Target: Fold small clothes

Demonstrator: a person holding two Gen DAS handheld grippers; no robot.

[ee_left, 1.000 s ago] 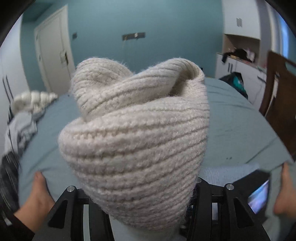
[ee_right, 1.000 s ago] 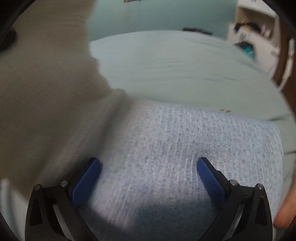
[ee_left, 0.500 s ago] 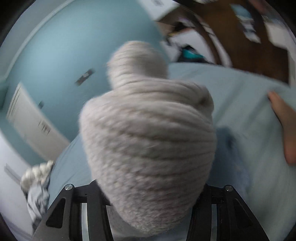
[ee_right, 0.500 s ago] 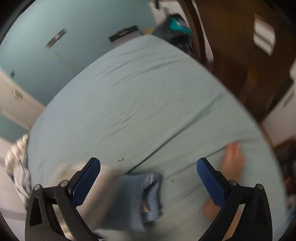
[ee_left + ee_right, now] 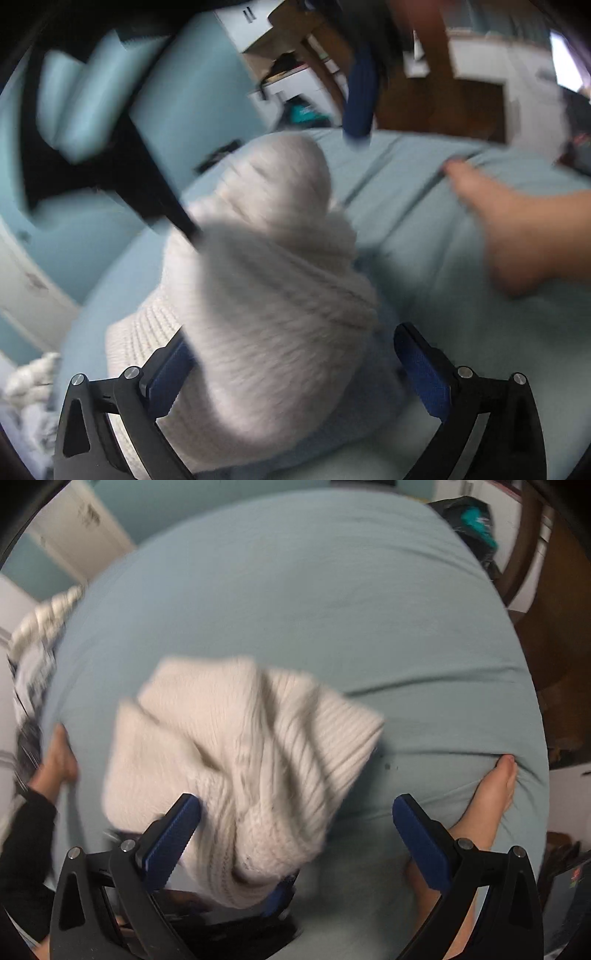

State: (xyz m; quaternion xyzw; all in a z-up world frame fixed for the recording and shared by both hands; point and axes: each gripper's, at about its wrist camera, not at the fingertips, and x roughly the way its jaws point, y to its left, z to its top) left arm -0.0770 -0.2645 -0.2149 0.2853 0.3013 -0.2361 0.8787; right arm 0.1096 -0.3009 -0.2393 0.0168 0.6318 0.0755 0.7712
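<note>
Teal walls and a pale green bed frame the scene: a cream ribbed knit hat slumps in a loose heap on the sheet, between the person's bare feet. A second ago the left tongs held it bunched high before the lens; now their blue pads are spread either side of it and appear to have let go, the knit resting over a light blue garment underneath. The right tongs hover above, spread wide and holding nothing, having swung from the blue piece to look down on the hat. Judged from this, the hat has just been set on the stack and one item is done. A left foot and right foot flank the pile; heaped laundry waits at the bed's far left edge, a dark wooden chair beyond.
</note>
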